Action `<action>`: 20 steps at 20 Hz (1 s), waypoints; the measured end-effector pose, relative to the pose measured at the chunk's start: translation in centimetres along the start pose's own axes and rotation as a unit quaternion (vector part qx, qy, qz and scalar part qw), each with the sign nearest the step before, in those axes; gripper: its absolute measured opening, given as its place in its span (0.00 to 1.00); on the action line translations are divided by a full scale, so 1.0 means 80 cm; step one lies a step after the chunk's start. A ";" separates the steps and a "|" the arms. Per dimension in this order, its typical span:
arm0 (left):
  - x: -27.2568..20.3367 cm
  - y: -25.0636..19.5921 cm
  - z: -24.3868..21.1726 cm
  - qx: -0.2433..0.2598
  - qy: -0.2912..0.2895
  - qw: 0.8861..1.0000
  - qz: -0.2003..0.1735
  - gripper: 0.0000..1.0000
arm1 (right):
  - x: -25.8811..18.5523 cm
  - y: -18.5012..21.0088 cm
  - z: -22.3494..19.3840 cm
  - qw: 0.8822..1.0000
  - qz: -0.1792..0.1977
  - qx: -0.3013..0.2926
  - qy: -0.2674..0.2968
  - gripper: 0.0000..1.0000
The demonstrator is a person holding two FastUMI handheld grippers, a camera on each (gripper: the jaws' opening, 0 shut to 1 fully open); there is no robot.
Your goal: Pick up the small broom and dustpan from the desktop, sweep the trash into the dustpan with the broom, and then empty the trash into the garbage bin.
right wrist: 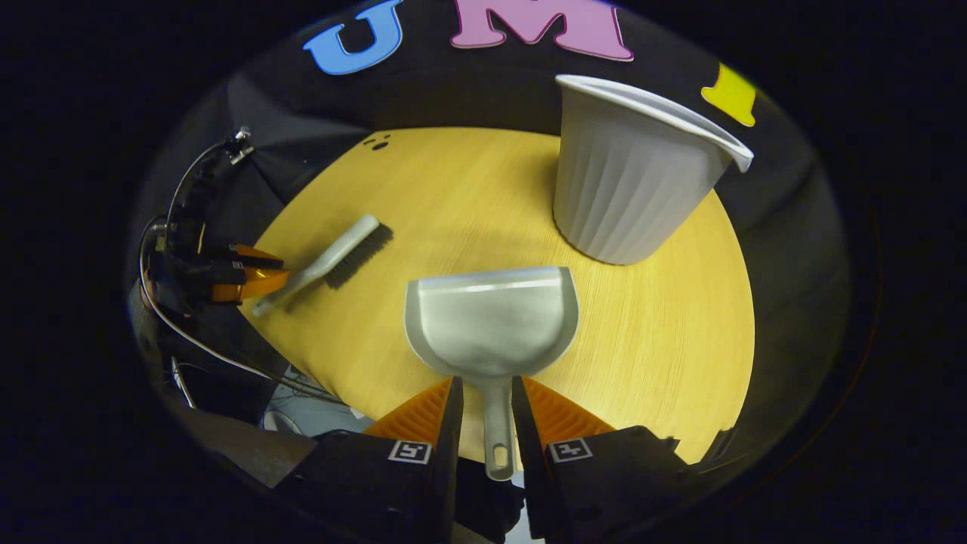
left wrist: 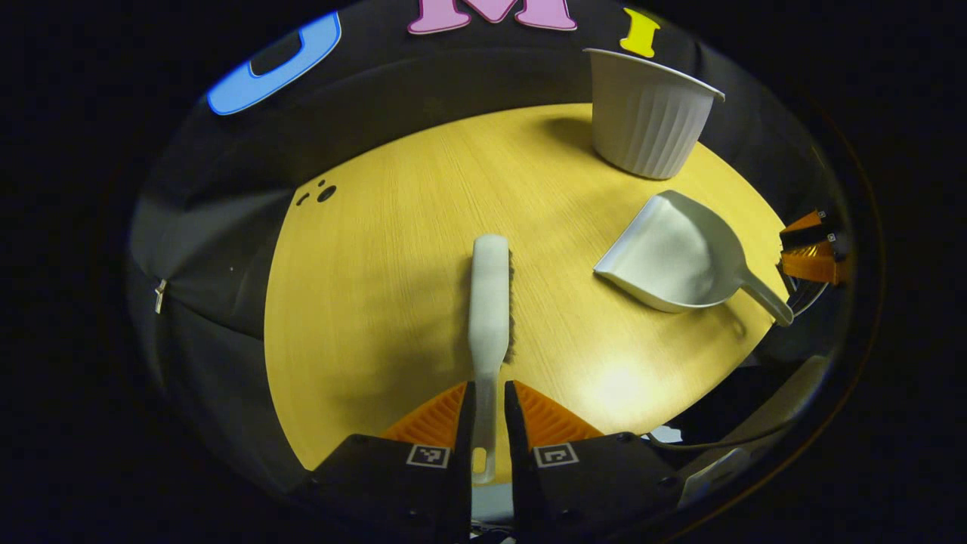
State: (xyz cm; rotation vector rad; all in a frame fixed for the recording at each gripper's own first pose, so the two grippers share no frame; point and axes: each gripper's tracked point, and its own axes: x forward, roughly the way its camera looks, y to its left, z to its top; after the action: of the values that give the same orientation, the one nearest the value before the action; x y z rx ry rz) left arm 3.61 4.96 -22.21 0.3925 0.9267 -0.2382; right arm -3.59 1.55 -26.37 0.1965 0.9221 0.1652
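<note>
1. In the left gripper view, the left gripper (left wrist: 484, 412) has its jaws drawn in narrow, one finger on each side of the broom (left wrist: 489, 302) handle; both appear to press on it.
2. The broom lies flat on the yellow table (left wrist: 378, 302), its head pointing away from the gripper and its dark bristles turned toward the dustpan side.
3. In the right gripper view, the right gripper (right wrist: 486, 408) also has narrow jaws, with the dustpan (right wrist: 491, 321) handle between the two fingers; both appear to touch it.
4. The dustpan sits on the table (right wrist: 665, 332), its scoop mouth facing away from the gripper, toward the garbage bin (right wrist: 631, 177). Its scoop looks empty.
5. The garbage bin is a white ribbed tub standing upright, just beyond the dustpan and slightly to its right in the right gripper view. Its inside cannot be seen.
6. In the left gripper view, the dustpan (left wrist: 672, 257) lies near the garbage bin (left wrist: 646, 113), with the right gripper (left wrist: 808, 253) at the handle end.
7. In the right gripper view, the broom (right wrist: 332, 261) lies well apart from the garbage bin, past the dustpan, with the left gripper (right wrist: 249, 279) at its handle.
8. A few small dark specks (left wrist: 321, 193) lie at the table's far edge, well apart from the garbage bin.
</note>
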 end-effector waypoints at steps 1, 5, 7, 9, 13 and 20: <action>-0.012 0.001 0.008 0.000 -0.016 1.000 0.004 0.26 | -0.010 0.005 0.013 1.000 0.003 0.002 -0.021 0.41; -0.061 -0.003 0.057 -0.030 -0.125 0.992 0.006 0.26 | -0.051 0.017 0.064 0.994 -0.006 -0.001 -0.112 0.41; -0.089 -0.012 0.078 -0.052 -0.187 0.981 -0.011 0.26 | -0.073 0.026 0.094 0.987 -0.007 -0.002 -0.161 0.41; -0.113 -0.017 0.097 -0.071 -0.238 0.968 -0.018 0.26 | -0.091 0.035 0.116 0.980 -0.010 -0.009 -0.198 0.41; -0.157 -0.026 0.127 -0.082 -0.303 0.949 -0.007 0.23 | -0.112 0.037 0.139 0.972 -0.012 -0.030 -0.232 0.41; -0.196 -0.042 0.127 -0.102 -0.320 0.940 0.064 0.23 | -0.120 0.041 0.157 0.967 0.034 -0.074 -0.241 0.41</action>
State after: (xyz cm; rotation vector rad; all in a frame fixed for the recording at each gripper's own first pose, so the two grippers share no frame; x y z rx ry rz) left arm 0.64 -1.91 -4.75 0.1592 0.2770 -0.1337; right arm 0.60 1.37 -10.75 0.1216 0.4172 0.2370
